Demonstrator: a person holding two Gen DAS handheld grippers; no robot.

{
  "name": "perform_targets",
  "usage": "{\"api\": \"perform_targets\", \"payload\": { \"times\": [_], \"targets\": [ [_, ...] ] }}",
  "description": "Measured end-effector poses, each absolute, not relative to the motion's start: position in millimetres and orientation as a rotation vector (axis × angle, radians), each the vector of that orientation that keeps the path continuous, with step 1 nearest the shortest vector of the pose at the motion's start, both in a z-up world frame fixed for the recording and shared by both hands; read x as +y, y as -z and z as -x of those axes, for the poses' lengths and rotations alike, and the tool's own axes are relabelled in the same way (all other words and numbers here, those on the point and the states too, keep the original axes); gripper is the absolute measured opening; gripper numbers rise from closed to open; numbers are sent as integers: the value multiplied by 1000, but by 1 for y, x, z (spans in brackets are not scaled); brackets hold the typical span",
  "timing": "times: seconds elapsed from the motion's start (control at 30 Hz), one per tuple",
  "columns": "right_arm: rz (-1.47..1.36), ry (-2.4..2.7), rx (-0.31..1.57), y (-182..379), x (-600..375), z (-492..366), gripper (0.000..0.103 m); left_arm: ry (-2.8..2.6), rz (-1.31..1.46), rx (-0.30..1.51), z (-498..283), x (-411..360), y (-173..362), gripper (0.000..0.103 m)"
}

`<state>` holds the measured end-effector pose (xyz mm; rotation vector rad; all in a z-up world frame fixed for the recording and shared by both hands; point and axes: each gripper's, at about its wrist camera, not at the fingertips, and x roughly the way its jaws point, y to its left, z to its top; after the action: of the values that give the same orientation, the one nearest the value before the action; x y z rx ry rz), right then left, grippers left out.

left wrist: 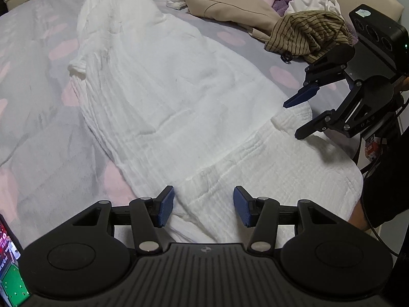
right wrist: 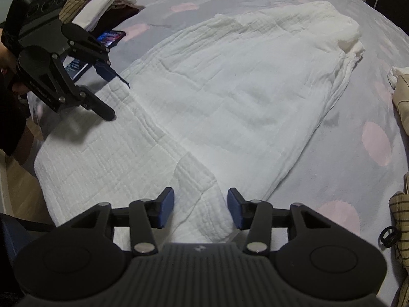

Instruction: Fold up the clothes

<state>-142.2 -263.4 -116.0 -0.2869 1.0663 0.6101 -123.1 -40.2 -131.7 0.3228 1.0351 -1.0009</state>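
Observation:
A long white crinkled garment (left wrist: 163, 94) lies flat on the grey bedspread (left wrist: 30, 81) with pink spots. It also shows in the right wrist view (right wrist: 230, 97). Its near hem is folded back over itself. My left gripper (left wrist: 204, 206) is open, its blue pads on either side of the near left hem. My right gripper (right wrist: 200, 209) is open over the near right corner of the hem. The right gripper also shows in the left wrist view (left wrist: 294, 120), open beside a turned-up corner. The left gripper shows in the right wrist view (right wrist: 120, 99), open above the hem.
A pile of clothes lies at the far side: a beige piece (left wrist: 230, 5), a striped olive piece (left wrist: 306, 35), pink, purple and white ones. A phone (right wrist: 111, 38) lies on the bed near the left gripper. A black hair tie (right wrist: 389, 236) lies by the striped cloth.

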Motion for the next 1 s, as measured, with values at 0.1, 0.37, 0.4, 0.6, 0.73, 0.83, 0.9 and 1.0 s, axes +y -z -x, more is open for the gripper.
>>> {"api": "perform_targets", "payload": {
  "times": [0.1,0.37,0.4,0.6,0.73,0.83,0.9,1.0],
  "targets": [
    [307,-645,1086,117,-258,146,38,1016,-315,1048,124,-41,129,45],
    [349,-740,1028,96,-251,158,12,1066,-291,1054,129,-38,119,14],
    [345,-754,1024,91,-254,160,12,1086,-307,1032,134,-36,115,14],
    [251,-794,999,63,-275,163,12,1151,-341,951,156,-23,97,14],
    [217,-703,985,61,-278,144,11,1086,-228,959,136,-21,100,14],
    [221,-633,961,60,-277,123,11,1008,-161,932,113,-20,93,14],
    [225,-589,951,57,-277,106,11,970,-150,915,97,-25,90,14],
    [242,-531,941,56,-274,80,11,919,-159,897,81,-36,85,14]
  ]
}}
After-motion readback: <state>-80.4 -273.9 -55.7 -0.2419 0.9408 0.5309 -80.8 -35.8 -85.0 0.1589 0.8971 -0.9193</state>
